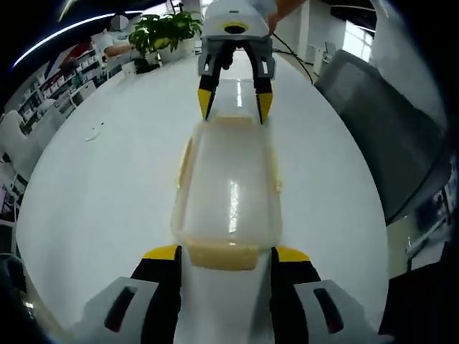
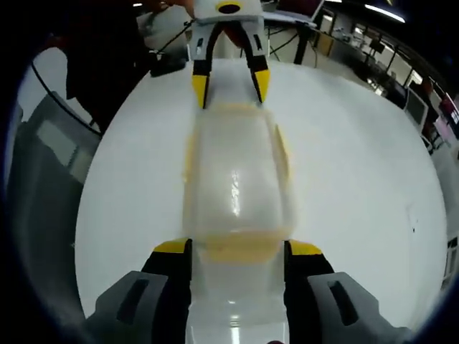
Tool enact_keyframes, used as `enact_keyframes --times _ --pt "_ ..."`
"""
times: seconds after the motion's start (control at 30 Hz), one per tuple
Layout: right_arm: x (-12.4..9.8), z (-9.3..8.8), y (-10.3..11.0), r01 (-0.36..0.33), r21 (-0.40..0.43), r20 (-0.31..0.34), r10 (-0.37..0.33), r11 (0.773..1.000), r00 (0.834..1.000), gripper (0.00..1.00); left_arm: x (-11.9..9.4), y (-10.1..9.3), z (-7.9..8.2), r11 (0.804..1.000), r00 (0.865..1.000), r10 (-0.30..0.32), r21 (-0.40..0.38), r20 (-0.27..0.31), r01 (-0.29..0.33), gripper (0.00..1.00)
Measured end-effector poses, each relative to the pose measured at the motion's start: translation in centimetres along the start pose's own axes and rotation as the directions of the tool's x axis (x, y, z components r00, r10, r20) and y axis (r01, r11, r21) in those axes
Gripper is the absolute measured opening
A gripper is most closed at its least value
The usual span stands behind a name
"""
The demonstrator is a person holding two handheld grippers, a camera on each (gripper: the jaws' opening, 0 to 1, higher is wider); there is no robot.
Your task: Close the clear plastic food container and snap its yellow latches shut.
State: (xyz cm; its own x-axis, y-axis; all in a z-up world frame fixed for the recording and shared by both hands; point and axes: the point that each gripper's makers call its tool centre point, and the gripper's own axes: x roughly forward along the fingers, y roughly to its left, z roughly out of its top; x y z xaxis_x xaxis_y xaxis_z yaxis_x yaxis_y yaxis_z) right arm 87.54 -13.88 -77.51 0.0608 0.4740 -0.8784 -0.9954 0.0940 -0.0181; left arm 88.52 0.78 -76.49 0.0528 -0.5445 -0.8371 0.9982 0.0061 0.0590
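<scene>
In the middle of the white surface (image 1: 107, 201) lies the clear plastic food container (image 1: 228, 192), long axis running between the two grippers, lid already resting on top. The left gripper (image 1: 226, 256) faces one short end and the right gripper (image 2: 237, 251) faces the opposite end, so each one appears at the far side of the other's view.

The left gripper's fingers (image 1: 163, 259) are spread, standing on either side of the near yellow latch (image 1: 222, 256) without pinching it; the latch sits between the tips, just at them. The right gripper's fingers (image 2: 172, 252) are likewise spread around the yellow latch (image 2: 239, 247) at its own end. This mirrored stance makes sense: with one gripper at each end, the box is kept from sliding along the smooth surface when either end latch is pushed.

Pale yellow latches also run along the long sides (image 1: 186, 163) and seem to stand a little away from the wall, though the blur makes it hard to say whether any has clicked home. The end latches look unfastened too, so the snapping step seems yet to be done.

At the far left of the left gripper view a potted plant (image 1: 165, 32) stands well away from the work.
</scene>
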Motion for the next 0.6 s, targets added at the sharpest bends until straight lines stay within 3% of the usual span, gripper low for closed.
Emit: enact_keyframes --times 0.6 --pt "-0.22 -0.95 -0.61 -0.031 -0.018 -0.037 0.030 0.999 0.999 0.40 0.93 0.59 -0.86 0.999 0.999 -0.032 -0.004 -0.007 0.032 0.38"
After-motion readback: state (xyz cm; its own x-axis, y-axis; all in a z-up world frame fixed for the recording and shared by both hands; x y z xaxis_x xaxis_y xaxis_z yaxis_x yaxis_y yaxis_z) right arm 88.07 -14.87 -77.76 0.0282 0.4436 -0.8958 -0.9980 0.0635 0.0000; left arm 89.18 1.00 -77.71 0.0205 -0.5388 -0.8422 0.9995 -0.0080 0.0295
